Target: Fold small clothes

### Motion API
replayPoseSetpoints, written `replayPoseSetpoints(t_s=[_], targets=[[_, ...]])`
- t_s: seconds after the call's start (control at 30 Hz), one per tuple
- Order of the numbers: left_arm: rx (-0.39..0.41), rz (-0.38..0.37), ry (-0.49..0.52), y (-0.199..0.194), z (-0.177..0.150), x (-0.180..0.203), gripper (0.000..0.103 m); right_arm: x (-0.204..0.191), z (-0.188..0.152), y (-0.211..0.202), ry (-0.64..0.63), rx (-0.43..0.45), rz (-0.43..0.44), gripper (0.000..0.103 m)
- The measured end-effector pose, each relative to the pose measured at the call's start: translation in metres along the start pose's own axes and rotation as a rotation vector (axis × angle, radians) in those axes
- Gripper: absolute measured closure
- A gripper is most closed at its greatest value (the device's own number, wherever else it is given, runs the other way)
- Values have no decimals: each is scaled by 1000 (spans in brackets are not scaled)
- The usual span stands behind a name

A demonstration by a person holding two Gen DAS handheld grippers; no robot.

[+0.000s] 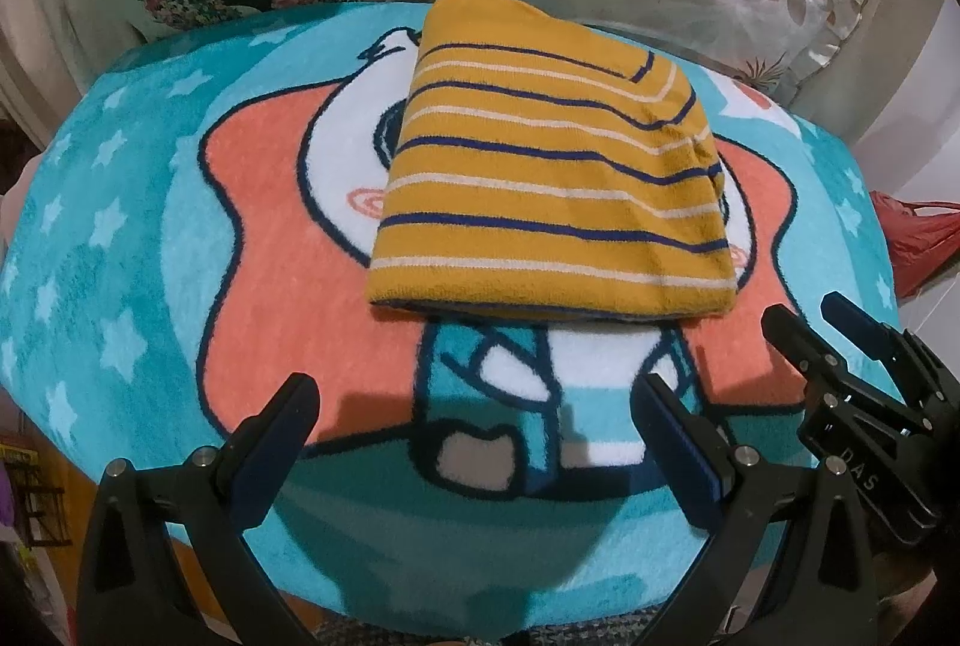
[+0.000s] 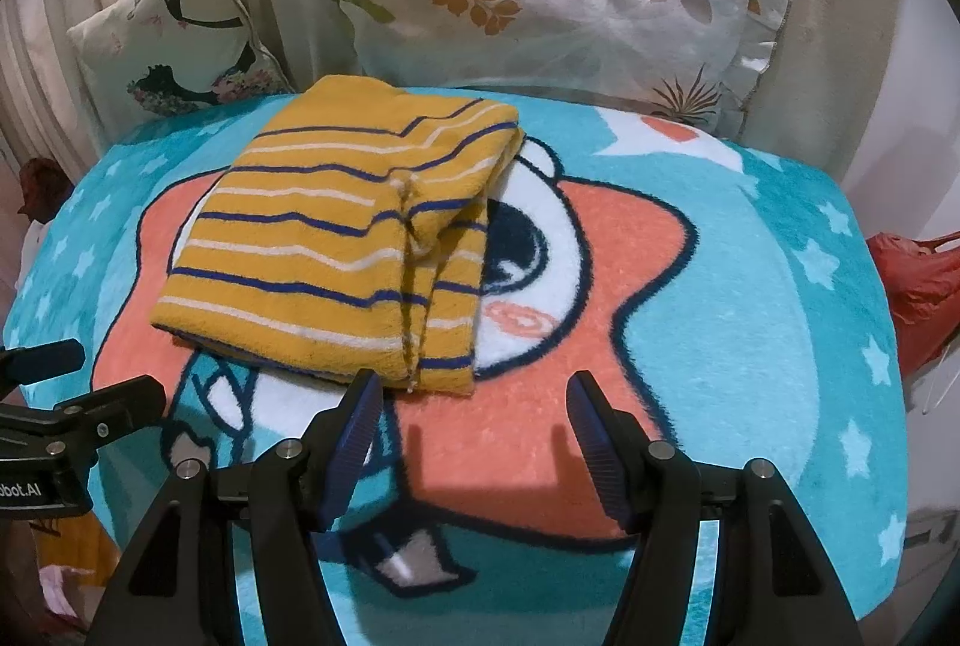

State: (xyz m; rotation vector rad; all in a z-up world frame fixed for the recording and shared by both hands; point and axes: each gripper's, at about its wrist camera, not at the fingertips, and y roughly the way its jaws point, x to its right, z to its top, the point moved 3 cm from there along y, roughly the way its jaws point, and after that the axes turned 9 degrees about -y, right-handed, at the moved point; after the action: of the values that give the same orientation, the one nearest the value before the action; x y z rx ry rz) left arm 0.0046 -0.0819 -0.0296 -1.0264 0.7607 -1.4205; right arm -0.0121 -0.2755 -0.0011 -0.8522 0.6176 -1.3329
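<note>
Shirt (image 1: 552, 166), mustard with blue and white stripes, is lying folded in a neat rectangle on the blanket (image 1: 120, 226), over the cartoon star's face. Left gripper (image 1: 474, 400) is hovering spread wide and holding nothing, near the shirt's front edge. Right gripper (image 2: 471, 394) is hanging released too, its left finger just beside the shirt's near corner. Two pillows (image 2: 540, 22) are leaning behind the blanket

Mustard garment (image 1: 552, 178) striped navy and cream; turquoise blanket (image 1: 138, 202), white stars.
</note>
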Motion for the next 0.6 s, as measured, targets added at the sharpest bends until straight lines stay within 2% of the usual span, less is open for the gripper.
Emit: replayPoseSetpoints(t_s=[0.6], targets=[[-30, -5, -8, 9, 0, 6, 0, 5, -2, 4, 1, -6, 5, 34]])
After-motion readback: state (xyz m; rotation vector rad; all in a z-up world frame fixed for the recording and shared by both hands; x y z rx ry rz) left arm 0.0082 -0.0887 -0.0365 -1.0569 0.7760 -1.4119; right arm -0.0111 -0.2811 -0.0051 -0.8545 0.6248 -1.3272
